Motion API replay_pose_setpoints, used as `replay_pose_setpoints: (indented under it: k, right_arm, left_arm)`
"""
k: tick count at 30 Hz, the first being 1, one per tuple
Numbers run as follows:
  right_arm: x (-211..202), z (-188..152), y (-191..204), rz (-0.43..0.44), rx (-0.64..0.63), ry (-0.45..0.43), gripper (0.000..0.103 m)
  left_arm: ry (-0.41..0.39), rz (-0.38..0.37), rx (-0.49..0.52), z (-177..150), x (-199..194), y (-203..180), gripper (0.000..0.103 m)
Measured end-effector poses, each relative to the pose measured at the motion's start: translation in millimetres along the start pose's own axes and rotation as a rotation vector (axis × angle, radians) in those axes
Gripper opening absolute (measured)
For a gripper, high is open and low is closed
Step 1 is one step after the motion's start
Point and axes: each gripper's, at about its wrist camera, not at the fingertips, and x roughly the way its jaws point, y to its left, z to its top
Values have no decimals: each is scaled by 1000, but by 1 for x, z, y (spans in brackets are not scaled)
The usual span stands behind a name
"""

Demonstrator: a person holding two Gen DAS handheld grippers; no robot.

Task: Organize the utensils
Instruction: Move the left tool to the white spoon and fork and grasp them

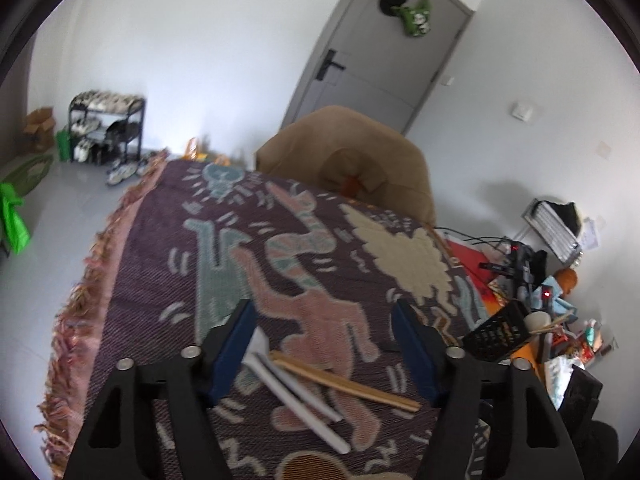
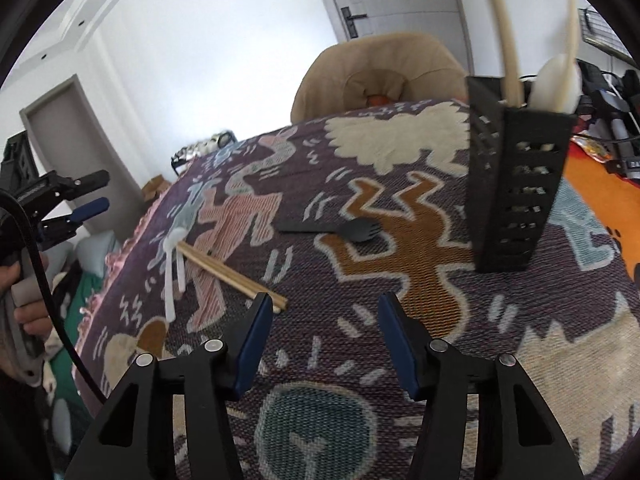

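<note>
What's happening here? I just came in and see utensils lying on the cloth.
A person is sorting utensils with a hand-held gripper in each hand. The black holder stands upright, some utensils already inside. Wooden chopsticks, white utensils and a black spork lie on the patterned cloth. The left hand-held gripper hangs open over the chopsticks; the right hand-held gripper is open, empty.

L black two-finger gripper w/ blue pads (image 1: 325, 322): jaws apart, nothing between, tilted down. R black blue-padded gripper (image 2: 325, 314): same, empty. Hand (image 2: 24, 300) grips L handle
</note>
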Motion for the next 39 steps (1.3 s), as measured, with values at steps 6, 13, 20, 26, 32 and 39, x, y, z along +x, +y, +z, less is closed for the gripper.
replay_pose_setpoints:
  k: [6, 13, 20, 26, 32, 39]
  right_arm:
    - [14, -4, 7, 11, -11, 45, 54]
    - [30, -4, 18, 39, -35, 88, 49]
    - [41, -1, 18, 46, -32, 108, 49]
    - [43, 1, 15, 48, -21, 115, 49]
    - [48, 2, 17, 61, -37, 130, 49]
    - [50, 3, 22, 128, -39, 130, 49]
  left_arm:
    - [76, -5, -88, -8, 19, 28, 48]
    - [175, -30, -190, -16, 50, 50, 32]
    - [238, -21, -265, -19, 72, 64, 32]
    - [283, 4, -316, -21, 92, 75, 32]
    - [310, -4, -369, -21, 108, 82, 32]
    - [319, -33, -415, -11, 121, 86, 32]
